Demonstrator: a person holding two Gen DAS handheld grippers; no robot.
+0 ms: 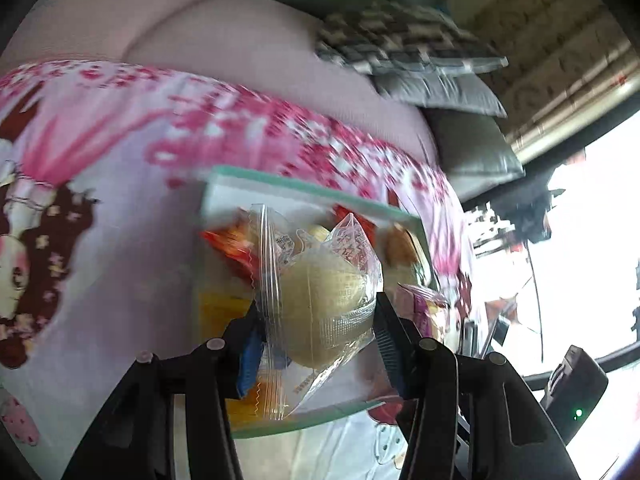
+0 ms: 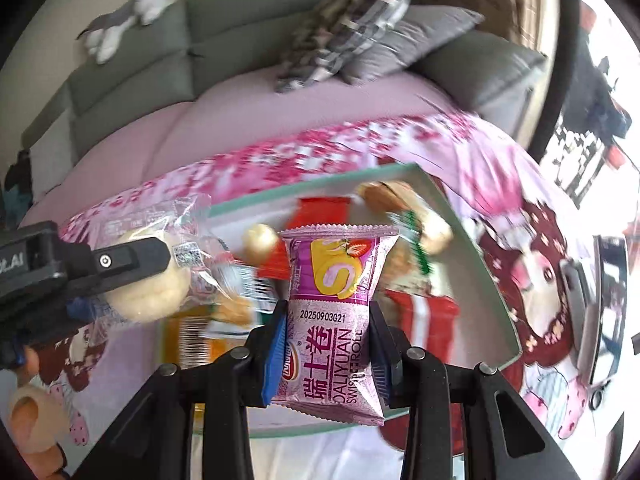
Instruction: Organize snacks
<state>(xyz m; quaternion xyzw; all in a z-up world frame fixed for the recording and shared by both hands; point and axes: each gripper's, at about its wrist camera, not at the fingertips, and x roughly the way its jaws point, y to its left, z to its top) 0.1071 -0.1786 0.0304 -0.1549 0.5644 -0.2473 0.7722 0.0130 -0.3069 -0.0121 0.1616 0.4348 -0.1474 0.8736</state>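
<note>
Two snacks are in hand at once. We see the left tongs (image 1: 316,316) clamped on a clear-wrapped pale round bun (image 1: 324,300), which sits squarely between the two fingers, its crinkled wrapper spilling out above and below them. From the right wrist view the same bun (image 2: 148,280) hangs at the left edge of frame, over the near-left corner of the tray, with the left tongs (image 2: 132,258) coming in from the side.

The right tongs (image 2: 328,344) are closed on a purple Swiss roll packet (image 2: 336,320). It stands upright between the fingers, lower half pinched, and its printed top half pokes up past the fingertips. The packet is held above the near part of the tray.

Below both sits a white tray with a green rim (image 2: 480,240). It holds a loose heap of wrapped snacks: a red packet (image 2: 320,212), round pastries (image 2: 392,196) toward the far corner, an orange packet (image 2: 192,336) at the near left. Motion blur makes most labels unreadable.

The tray rests on a desk covered by a pink cartoon-print cloth (image 1: 100,200). Beyond it we see a pink-covered sofa seat (image 1: 220,36), grey cushions (image 2: 420,36) and a plush toy (image 2: 128,12) on the sofa back.
</note>
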